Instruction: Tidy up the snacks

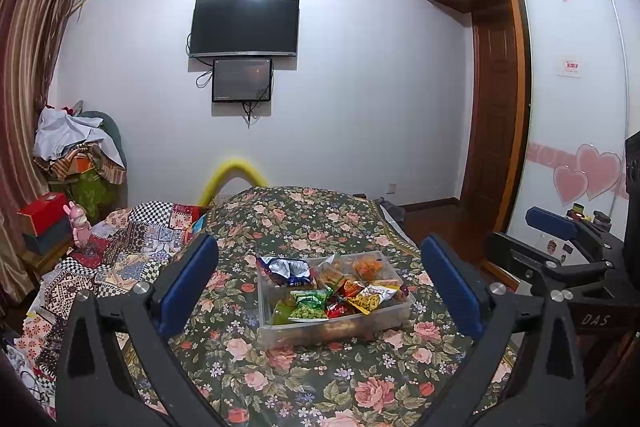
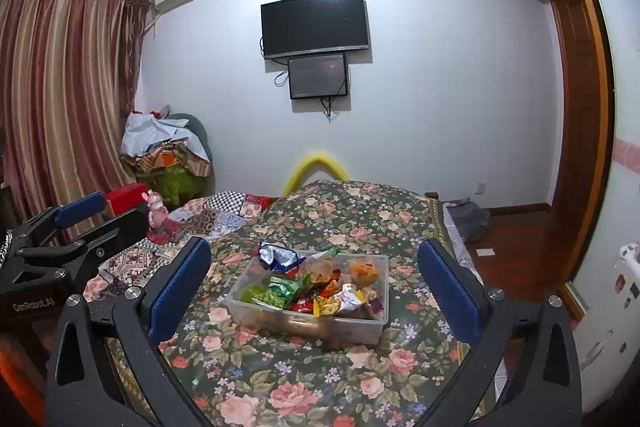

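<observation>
A clear plastic bin (image 1: 360,327) (image 2: 304,323) sits on a floral-covered table and holds several snack packets: a green one (image 1: 310,303) (image 2: 280,293), a yellow one (image 1: 370,299) (image 2: 326,305), and a blue-and-white bag (image 1: 286,269) (image 2: 278,255) at its back left. My left gripper (image 1: 320,287) is open and empty, held above and before the bin. My right gripper (image 2: 316,287) is open and empty too, facing the bin. Each gripper shows in the other's view, the right (image 1: 560,251) and the left (image 2: 72,231).
The floral cloth (image 1: 320,379) (image 2: 304,379) covers the table. A patchwork quilt (image 1: 132,243) (image 2: 216,215) lies to the left with a pink toy (image 1: 80,227) (image 2: 156,209) and a red box (image 1: 42,217). A wooden floor (image 2: 516,251) and wardrobe are at right.
</observation>
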